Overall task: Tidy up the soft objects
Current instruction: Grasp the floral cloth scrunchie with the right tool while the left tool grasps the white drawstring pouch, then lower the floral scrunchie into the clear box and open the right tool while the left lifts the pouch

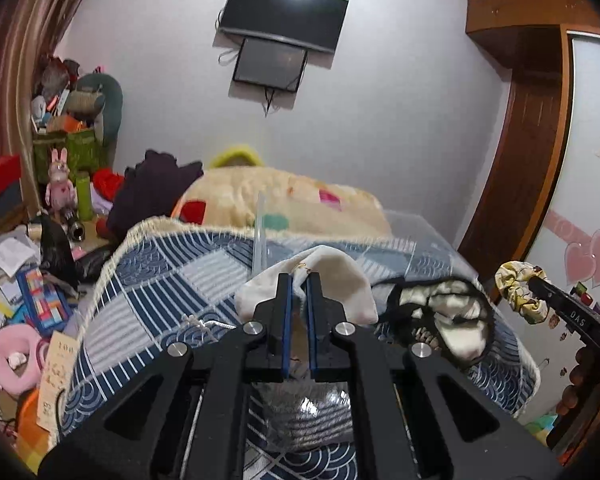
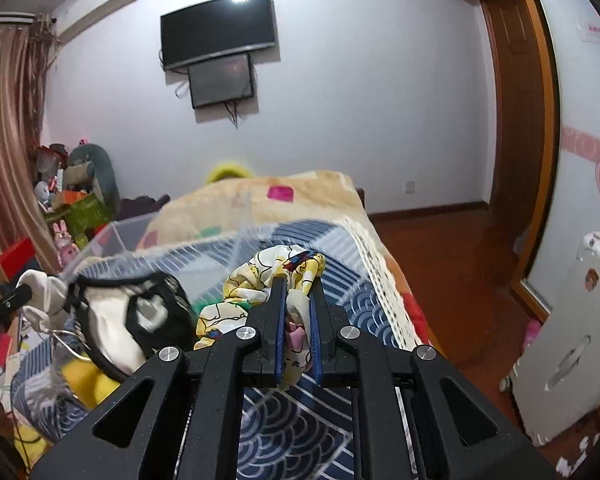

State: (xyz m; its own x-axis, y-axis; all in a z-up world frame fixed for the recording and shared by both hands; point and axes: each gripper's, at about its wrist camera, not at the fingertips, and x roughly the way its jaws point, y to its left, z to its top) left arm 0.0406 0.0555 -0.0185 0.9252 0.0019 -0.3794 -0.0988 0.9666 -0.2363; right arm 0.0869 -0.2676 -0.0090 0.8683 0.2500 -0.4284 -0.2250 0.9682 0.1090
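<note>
My left gripper is shut on a white cloth pouch held above the blue patterned bedspread; the pouch also shows at the left of the right wrist view. My right gripper is shut on a yellow cartoon-print scrunchie, also seen at the right of the left wrist view. A black-and-white soft item lies on the bedspread between the grippers, also in the right wrist view. A clear plastic box stands on the bed behind it.
A cream blanket with coloured patches is heaped at the far end of the bed. Clutter, plush toys and boxes fill the left side. A wooden door and bare wooden floor lie to the right.
</note>
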